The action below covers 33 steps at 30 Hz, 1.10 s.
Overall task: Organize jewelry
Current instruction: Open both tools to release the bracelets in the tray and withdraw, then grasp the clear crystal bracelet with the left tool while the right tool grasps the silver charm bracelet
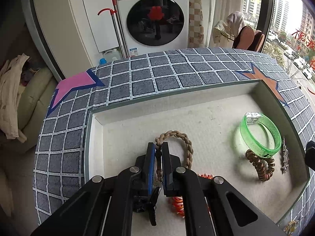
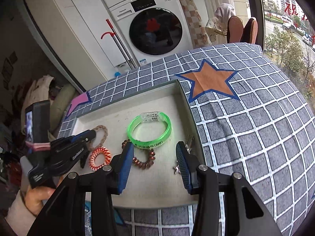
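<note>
A shallow white tray [image 1: 196, 116] lies on the checked cloth. My left gripper [image 1: 158, 147] is shut on a tan braided rope bracelet [image 1: 185, 143] inside the tray; it shows from the side in the right wrist view [image 2: 92, 134]. A green translucent bangle [image 1: 259, 135] leans on a brown spiral hair tie [image 1: 259, 167]. An orange spiral hair tie [image 2: 99, 158] lies below the left gripper. A silver clip [image 1: 285, 157] rests by the tray's right wall. My right gripper [image 2: 155, 147] is open and empty above the tray's near right part.
The table is covered by a grey checked cloth [image 1: 157, 74] with a pink star [image 1: 72, 86] and an orange star [image 2: 210, 80]. A washing machine [image 1: 153, 15] stands behind the table. A sofa with clothes [image 1: 17, 98] is at the left.
</note>
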### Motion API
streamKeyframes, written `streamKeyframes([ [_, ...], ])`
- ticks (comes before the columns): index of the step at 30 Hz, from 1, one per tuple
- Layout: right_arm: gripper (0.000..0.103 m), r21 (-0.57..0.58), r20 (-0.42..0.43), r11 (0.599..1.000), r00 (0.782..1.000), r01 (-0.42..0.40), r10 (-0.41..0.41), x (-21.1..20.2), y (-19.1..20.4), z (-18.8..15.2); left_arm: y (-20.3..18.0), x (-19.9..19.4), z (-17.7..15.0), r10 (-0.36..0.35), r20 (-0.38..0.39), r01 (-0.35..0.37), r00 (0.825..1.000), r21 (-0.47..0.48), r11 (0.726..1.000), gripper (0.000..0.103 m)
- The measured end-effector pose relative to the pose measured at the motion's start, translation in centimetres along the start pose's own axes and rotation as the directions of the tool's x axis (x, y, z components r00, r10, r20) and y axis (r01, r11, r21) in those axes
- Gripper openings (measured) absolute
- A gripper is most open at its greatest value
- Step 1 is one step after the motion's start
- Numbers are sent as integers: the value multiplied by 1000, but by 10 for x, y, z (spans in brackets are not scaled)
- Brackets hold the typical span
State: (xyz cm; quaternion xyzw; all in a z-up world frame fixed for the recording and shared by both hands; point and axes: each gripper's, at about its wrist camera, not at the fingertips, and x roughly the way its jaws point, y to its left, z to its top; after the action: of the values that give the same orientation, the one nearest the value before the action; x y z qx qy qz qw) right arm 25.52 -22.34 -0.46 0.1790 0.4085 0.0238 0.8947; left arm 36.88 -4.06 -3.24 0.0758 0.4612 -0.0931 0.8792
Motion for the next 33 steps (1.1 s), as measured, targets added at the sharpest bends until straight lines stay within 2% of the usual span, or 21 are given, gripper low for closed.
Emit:
streamKeyframes([
  [5, 49, 19, 14, 999, 1000, -28, 27, -18, -3, -10, 1, -8, 2, -3, 33, 3, 999, -14, 1000, 26],
  [6, 49, 23, 15, 999, 999, -32, 31, -21, -3, -13, 1, -9, 3, -3, 40, 3, 999, -14, 1000, 35],
  [7, 49, 26, 16, 999, 999, -37, 37, -23, -4, -15, 1, -11, 3, -5, 43, 6, 999, -15, 1000, 82],
  [8, 49, 28, 15, 999, 999, -41, 40, -24, -4, -17, 2, -13, 4, -2, 54, 3, 999, -24, 1000, 103],
  [10, 49, 31, 16, 998, 999, -46, 46, -27, -5, -21, 4, -24, 4, 20, 122, -16, 992, -35, 999, 103],
  [15, 49, 16, 11, 999, 999, -42, 42, -32, -5, -32, 3, -34, 3, 27, 140, -24, 990, -21, 999, 103],
  [18, 63, 17, 8, 999, 999, -45, 45, -36, -8, -40, 3, -49, -5, 32, 164, -30, 986, -15, 999, 103],
  [20, 82, 28, 7, 998, 999, -52, 52, -40, -12, -45, 4, -60, -13, 24, 172, -23, 985, -5, 1000, 103],
  [24, 88, 23, 28, 999, 999, -44, 43, -54, -17, -61, 6, -85, -39, -24, 176, 26, 984, -6, 1000, 103],
  [26, 103, 9, 33, 1000, 999, -26, 26, -61, -19, -69, 4, -96, -54, -54, 166, 53, 985, 14, 999, 103],
  [30, 103, -2, 14, 1000, 999, -29, 29, -74, -26, -90, -4, -117, -91, -89, 152, 85, 984, 30, 996, 103],
  [33, 103, 3, -19, 1000, 1000, 2, -2, -79, -33, -109, -13, -127, -120, -96, 136, 90, 986, 49, 995, 103],
])
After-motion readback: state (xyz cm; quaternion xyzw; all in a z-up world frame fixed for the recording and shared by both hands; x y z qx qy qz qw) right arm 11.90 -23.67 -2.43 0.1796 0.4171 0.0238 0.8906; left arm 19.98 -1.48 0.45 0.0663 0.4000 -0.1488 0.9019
